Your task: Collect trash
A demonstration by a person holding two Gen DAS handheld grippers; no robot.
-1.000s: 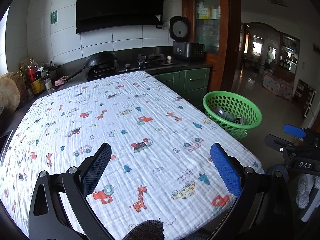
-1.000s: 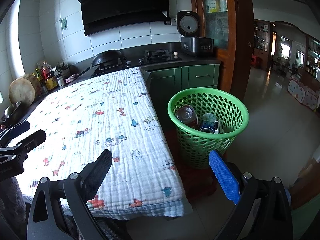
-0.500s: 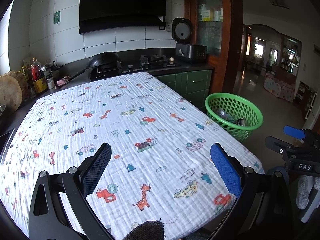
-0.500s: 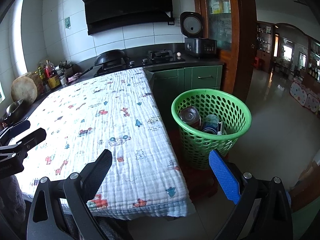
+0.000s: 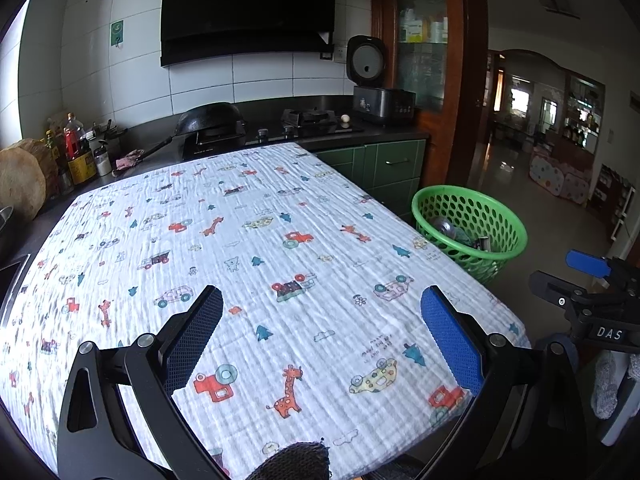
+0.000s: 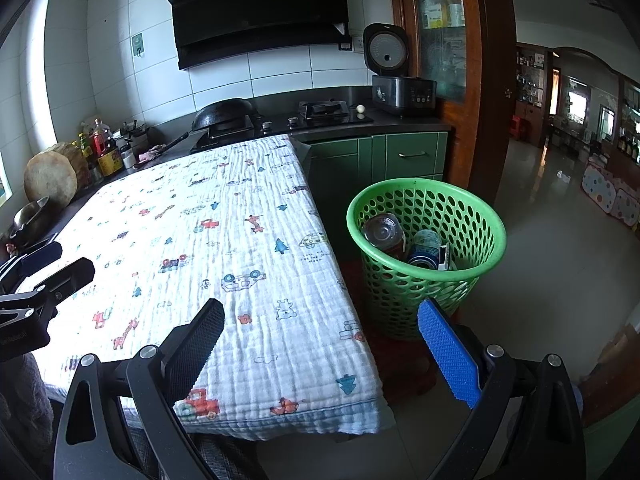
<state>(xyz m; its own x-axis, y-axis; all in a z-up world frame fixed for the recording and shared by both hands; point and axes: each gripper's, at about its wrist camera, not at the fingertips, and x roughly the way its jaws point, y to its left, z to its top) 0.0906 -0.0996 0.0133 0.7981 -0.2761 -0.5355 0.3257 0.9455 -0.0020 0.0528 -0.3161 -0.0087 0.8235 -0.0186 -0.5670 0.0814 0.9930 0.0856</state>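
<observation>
A green perforated basket [image 6: 426, 240] stands on the floor off the table's right side, also seen as the basket [image 5: 470, 226] in the left wrist view. Inside lie a clear bottle [image 6: 383, 233], a blue can [image 6: 424, 250] and a small carton [image 6: 443, 258]. My left gripper [image 5: 322, 340] hangs open over the near part of the table [image 5: 240, 240], nothing between its fingers. My right gripper [image 6: 320, 354] is open too, above the table's near right corner and short of the basket. No loose trash shows on the printed cloth.
A counter runs along the back with a wok [image 5: 210, 118], a gas hob [image 5: 308, 118], a rice cooker [image 6: 394, 76] and bottles [image 5: 78, 152] at left. Green cabinets [image 6: 400, 156] stand behind the basket. Tiled floor [image 6: 560, 248] opens to the right.
Both grippers have drawn back and risen a little, so the table and basket sit slightly farther away. Both stay open and nothing was picked up or dropped.
</observation>
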